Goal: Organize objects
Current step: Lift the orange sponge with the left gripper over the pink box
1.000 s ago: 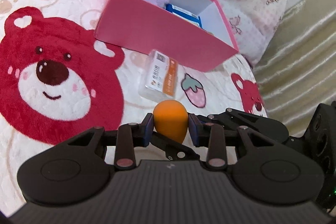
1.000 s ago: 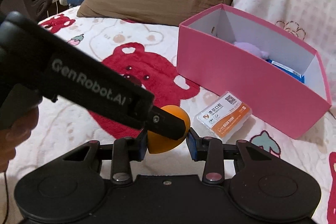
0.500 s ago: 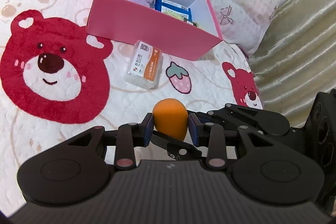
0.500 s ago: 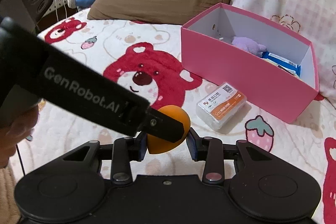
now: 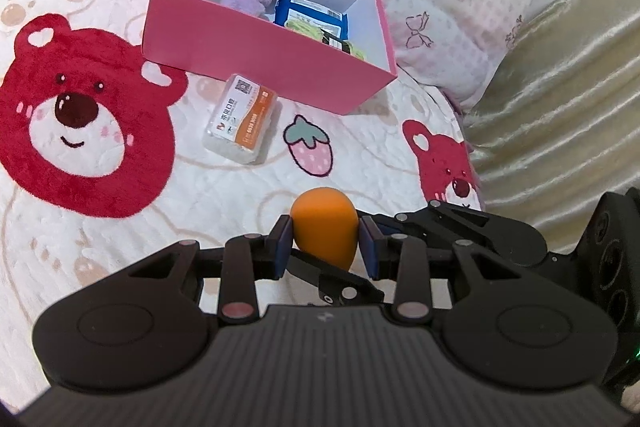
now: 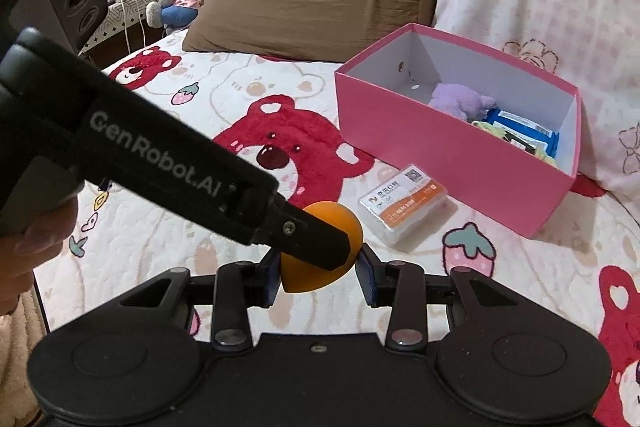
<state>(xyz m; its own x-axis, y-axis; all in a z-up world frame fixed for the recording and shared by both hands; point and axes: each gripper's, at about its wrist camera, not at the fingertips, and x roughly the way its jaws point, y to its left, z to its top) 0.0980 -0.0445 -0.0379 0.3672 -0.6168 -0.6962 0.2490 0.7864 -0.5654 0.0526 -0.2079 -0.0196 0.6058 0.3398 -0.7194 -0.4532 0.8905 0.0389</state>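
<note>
Orange sponge egg (image 5: 324,225) sits gripped by left tool (image 5: 325,241) and between right tool (image 6: 319,270) pads, above the bedspread (image 5: 132,239), near pink box (image 5: 260,63).

Orange egg-shaped sponge (image 5: 323,223) sits upright between both my claws. Clear labelled case (image 5: 242,124) lies flat on the bed, just beside open pink box (image 5: 256,55) holding plush and packets.

blanket (image 5: 120,267): fluffy cloth | box (image 5: 256,55): matt cardboard | sponge (image 5: 324,227): matt, smooth | case (image 5: 242,123): glossy plastic
</note>
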